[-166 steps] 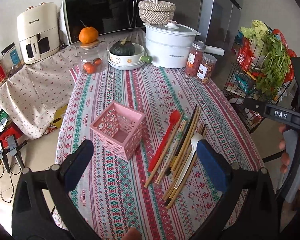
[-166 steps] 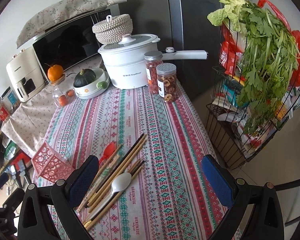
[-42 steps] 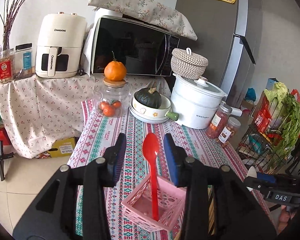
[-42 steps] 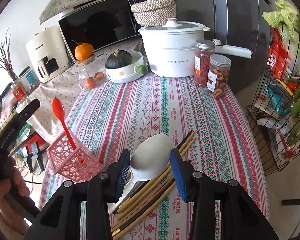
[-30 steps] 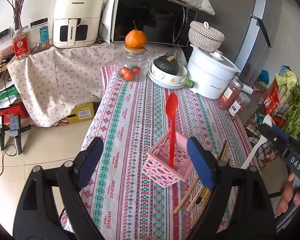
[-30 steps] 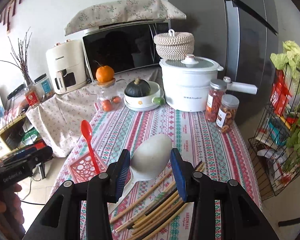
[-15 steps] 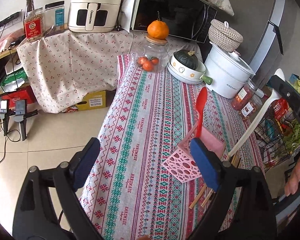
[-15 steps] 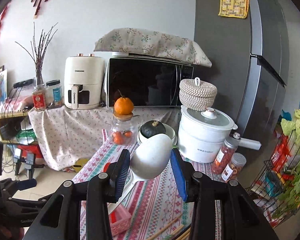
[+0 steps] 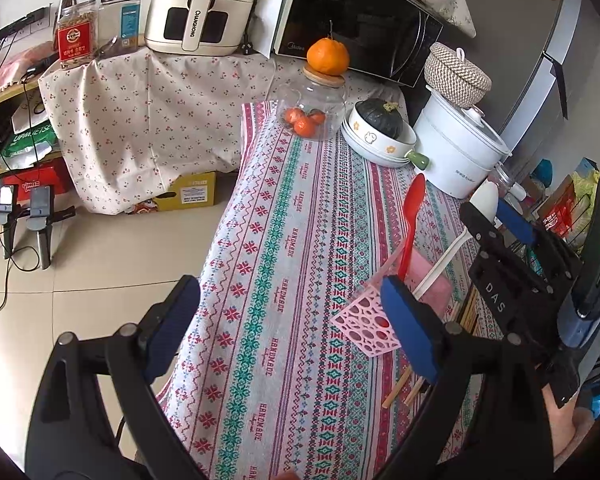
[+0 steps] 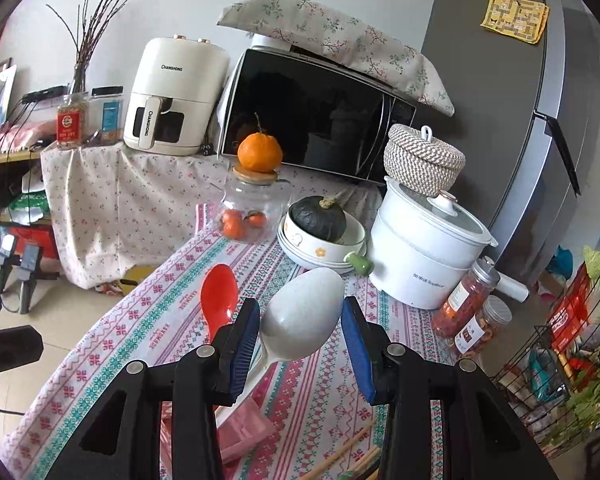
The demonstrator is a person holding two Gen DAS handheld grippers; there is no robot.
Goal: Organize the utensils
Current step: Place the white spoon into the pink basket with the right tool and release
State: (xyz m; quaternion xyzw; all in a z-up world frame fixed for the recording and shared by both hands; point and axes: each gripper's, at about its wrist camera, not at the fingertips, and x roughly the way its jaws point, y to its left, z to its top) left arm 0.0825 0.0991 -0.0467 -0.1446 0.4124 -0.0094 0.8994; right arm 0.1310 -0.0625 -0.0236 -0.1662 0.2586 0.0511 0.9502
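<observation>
The white spoon [image 10: 302,314] is clamped in the right gripper [image 10: 300,344], bowl up between the blue pads, which press on its edges. Its handle slants down and away from the bowl, the lower end reaching into the pink basket [image 9: 374,320]. In the left wrist view the same spoon [image 9: 444,260] runs from the right gripper [image 9: 496,216] down to the basket's open top; whether the tip touches the basket floor cannot be told.

The red spoon [image 9: 411,224] stands upright in the basket, bowl uppermost, just beside the white spoon's handle. In the right wrist view the red spoon [image 10: 219,296] rises just left of the right gripper's left pad.

The basket sits on the patterned tablecloth [image 9: 292,240], near the table's right side. Chopsticks [image 9: 400,390] lie flat on the cloth beside and behind the basket, partly hidden by the left gripper's finger.

The left gripper [image 9: 288,328] hangs over the near table edge with its jaws spread wide and nothing between them. Its right pad overlaps the basket in view; contact cannot be confirmed.

Farther back on the table: a glass jar [image 9: 312,114] topped with an orange, a bowl [image 9: 376,140] holding a dark squash, a white pot [image 9: 458,152].
</observation>
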